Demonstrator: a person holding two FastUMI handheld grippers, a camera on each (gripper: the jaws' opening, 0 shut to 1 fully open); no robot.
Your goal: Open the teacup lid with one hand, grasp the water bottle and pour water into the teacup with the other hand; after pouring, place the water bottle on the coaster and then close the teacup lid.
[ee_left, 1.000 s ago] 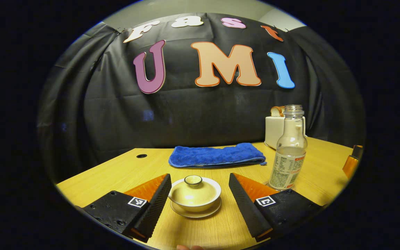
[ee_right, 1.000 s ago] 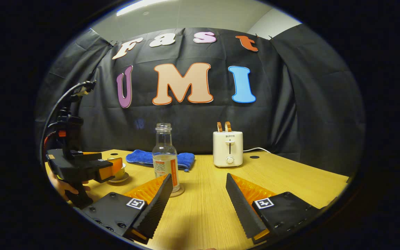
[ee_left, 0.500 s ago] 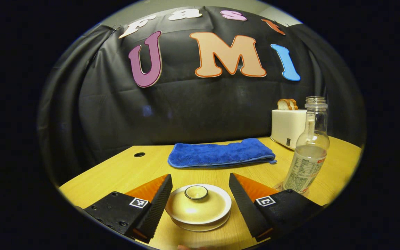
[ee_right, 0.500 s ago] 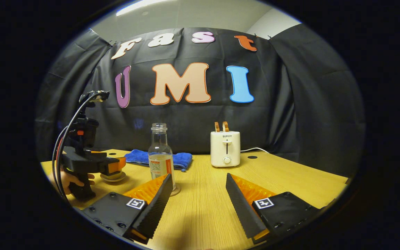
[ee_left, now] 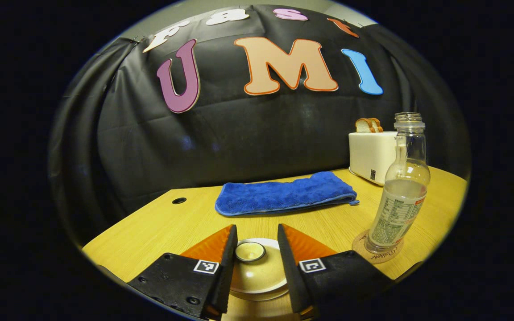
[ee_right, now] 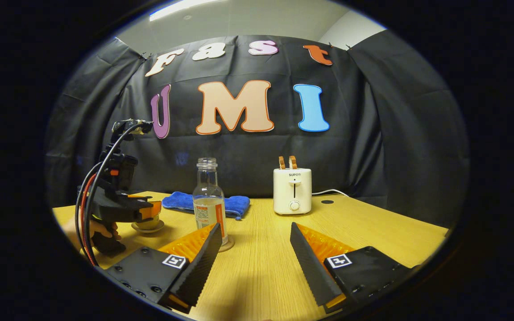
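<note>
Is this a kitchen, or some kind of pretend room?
More likely a staged booth than a real kitchen. Black cloth hangs as the wall behind a wooden table. On the table stand kitchen props: a toaster, a lidded teacup and a water bottle.

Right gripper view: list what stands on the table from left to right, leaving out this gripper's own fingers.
Left gripper held by a hand → teacup → blue towel → water bottle on its coaster → toaster → table hole.
</note>
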